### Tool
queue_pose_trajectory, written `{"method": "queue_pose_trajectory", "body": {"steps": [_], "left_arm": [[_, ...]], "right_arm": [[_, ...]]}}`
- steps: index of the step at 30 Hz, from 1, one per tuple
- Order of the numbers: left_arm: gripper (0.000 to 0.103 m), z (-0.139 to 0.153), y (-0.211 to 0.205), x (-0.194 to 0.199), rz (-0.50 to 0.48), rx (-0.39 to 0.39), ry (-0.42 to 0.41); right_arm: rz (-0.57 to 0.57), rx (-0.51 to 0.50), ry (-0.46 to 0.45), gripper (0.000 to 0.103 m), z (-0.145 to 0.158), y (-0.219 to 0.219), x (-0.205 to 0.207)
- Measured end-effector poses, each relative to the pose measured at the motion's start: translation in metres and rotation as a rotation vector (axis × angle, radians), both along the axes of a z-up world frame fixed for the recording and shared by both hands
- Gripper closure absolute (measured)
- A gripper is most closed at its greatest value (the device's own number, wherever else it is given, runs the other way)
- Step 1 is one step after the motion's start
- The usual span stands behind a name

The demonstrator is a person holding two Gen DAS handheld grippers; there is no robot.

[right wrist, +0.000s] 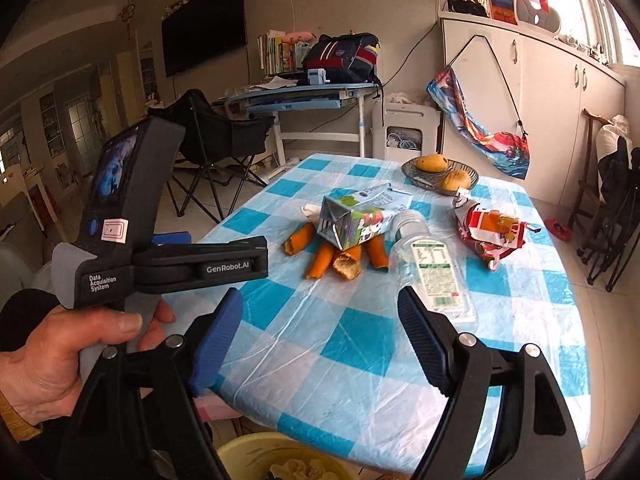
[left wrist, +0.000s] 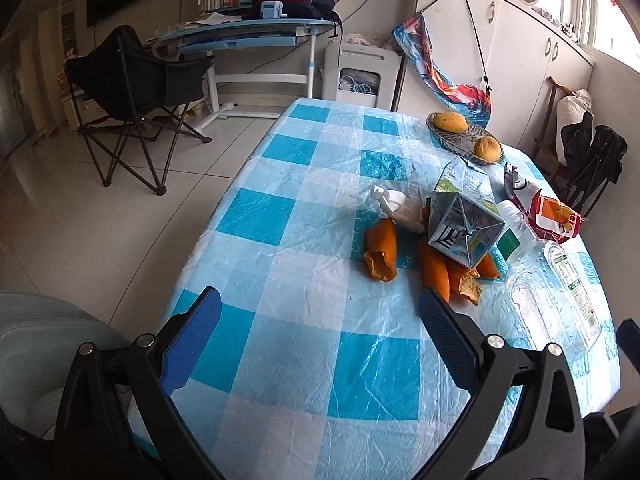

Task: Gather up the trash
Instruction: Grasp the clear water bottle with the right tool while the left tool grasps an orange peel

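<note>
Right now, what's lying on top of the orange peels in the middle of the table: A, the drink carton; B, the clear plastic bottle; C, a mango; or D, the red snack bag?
A: the drink carton rests tipped over across the orange peels, while the clear plastic bottle and red snack bag lie off to the side.

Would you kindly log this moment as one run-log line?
left gripper: open, empty | right gripper: open, empty | carton, peels, bottle, wrapper: on table | bin: below edge
</note>
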State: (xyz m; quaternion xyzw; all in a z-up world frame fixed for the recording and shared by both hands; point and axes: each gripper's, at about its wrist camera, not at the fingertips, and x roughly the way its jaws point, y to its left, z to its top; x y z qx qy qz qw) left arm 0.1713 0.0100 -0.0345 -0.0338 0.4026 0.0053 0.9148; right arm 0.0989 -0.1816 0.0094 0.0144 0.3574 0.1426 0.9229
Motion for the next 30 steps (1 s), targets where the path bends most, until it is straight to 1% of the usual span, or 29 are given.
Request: {"method": "queue_pose_trajectory", "body": {"steps": [3,5,8,10,11,12,13,14,15,16,17,18,19,20,24,27,30], "left_arm": [[0.007,-0.008,-0.008,0.021,-0.009,0.016,0.014],[0.007,-0.014,-0.012,0.033,-0.011,0.02,0.03],[0.008,-0.021,-0.014,0.049,-0.01,0.015,0.061],[0.008,-0.022,-0.014,0.056,-0.009,0.003,0.058],[0.01,-0.022,-0.014,0.059,-0.011,0.006,0.063],[0.013,-0.025,-0.015,0.063,-0.018,0.008,0.075],[0.024,-0.028,-0.017,0.066,-0.027,0.009,0.094],[0.029,-0.03,-0.019,0.068,-0.032,0.02,0.099],[0.035,-0.03,-0.02,0.067,-0.043,0.022,0.093],[0.043,-0.03,-0.023,0.066,-0.053,0.033,0.088],[0.054,-0.029,-0.025,0.064,-0.062,0.041,0.082],[0.059,-0.029,-0.026,0.062,-0.071,0.042,0.077],[0.071,-0.029,-0.025,0.06,-0.075,0.041,0.074],[0.08,-0.028,-0.024,0.058,-0.076,0.035,0.072],[0.083,-0.026,-0.012,0.045,-0.082,-0.032,0.083],[0.083,-0.022,-0.006,0.03,-0.089,-0.064,0.079],[0.084,-0.017,-0.002,0.014,-0.096,-0.089,0.066]], "right_arm": [[-0.034,-0.039,0.024,0.026,-0.006,-0.014,0.026],[-0.055,-0.041,0.055,0.026,-0.017,-0.021,0.038],[-0.081,-0.006,0.11,0.026,-0.035,-0.031,0.048],[-0.094,0.025,0.15,0.026,-0.045,-0.035,0.054],[-0.096,0.043,0.171,0.026,-0.05,-0.037,0.057],[-0.1,0.052,0.188,0.026,-0.054,-0.039,0.06],[-0.102,0.058,0.199,0.028,-0.056,-0.04,0.061],[-0.103,0.064,0.212,0.03,-0.059,-0.041,0.063],[-0.103,0.069,0.224,0.035,-0.062,-0.042,0.063],[-0.105,0.07,0.236,0.04,-0.064,-0.042,0.063],[-0.107,0.079,0.249,0.044,-0.066,-0.043,0.062],[-0.109,0.098,0.256,0.047,-0.067,-0.045,0.061],[-0.111,0.123,0.26,0.048,-0.067,-0.048,0.061],[-0.113,0.147,0.265,0.048,-0.067,-0.051,0.06],[-0.148,0.238,0.283,0.048,-0.067,-0.063,0.053],[-0.176,0.325,0.303,0.049,-0.067,-0.074,0.045],[-0.192,0.386,0.298,0.049,-0.062,-0.081,0.036]]}}
